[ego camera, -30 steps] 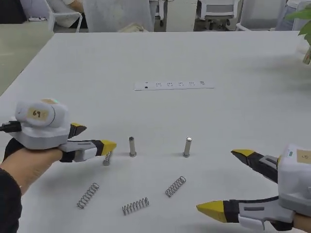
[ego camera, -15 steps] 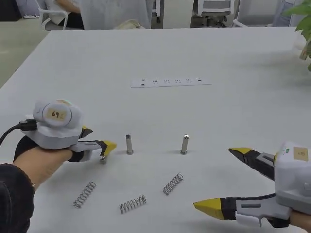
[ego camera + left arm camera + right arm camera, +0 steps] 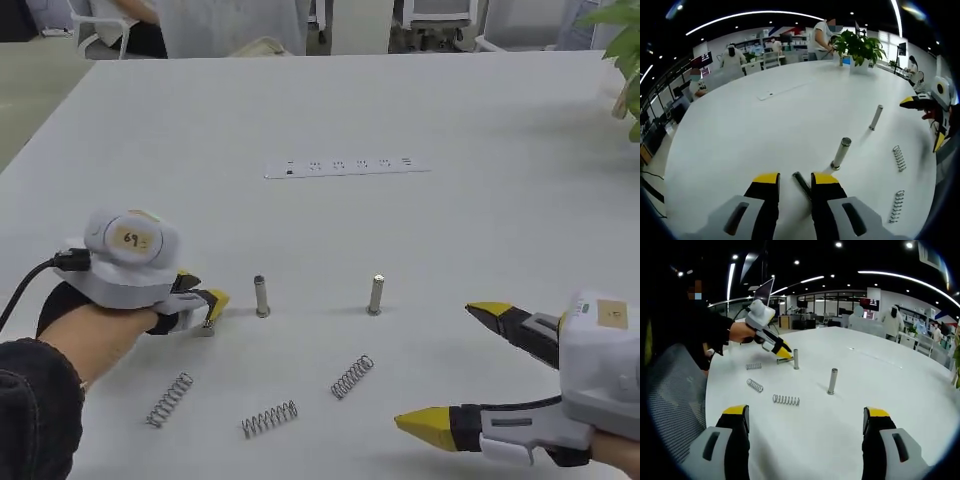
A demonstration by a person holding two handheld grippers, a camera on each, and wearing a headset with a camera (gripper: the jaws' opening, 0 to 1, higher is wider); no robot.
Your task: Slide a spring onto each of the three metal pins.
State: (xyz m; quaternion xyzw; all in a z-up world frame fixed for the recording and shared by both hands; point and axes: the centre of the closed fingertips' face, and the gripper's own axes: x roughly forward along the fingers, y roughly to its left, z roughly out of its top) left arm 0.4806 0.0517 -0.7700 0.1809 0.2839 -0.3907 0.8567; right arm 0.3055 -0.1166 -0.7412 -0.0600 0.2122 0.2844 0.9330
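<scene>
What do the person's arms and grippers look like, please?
Both have white bodies, black jaws, yellow tips. The left hand-held gripper carries a "69" label and black cable; the right hand-held gripper a tan label. The left sleeve is dark.

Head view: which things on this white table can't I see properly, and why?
Leftmost silver metal pin: mostly behind the yellow-tipped white left gripper; whether its jaws pinch it is unclear.
Long white power strip: socket markings too small.
Matching right gripper: body cut off by the right edge.
</scene>
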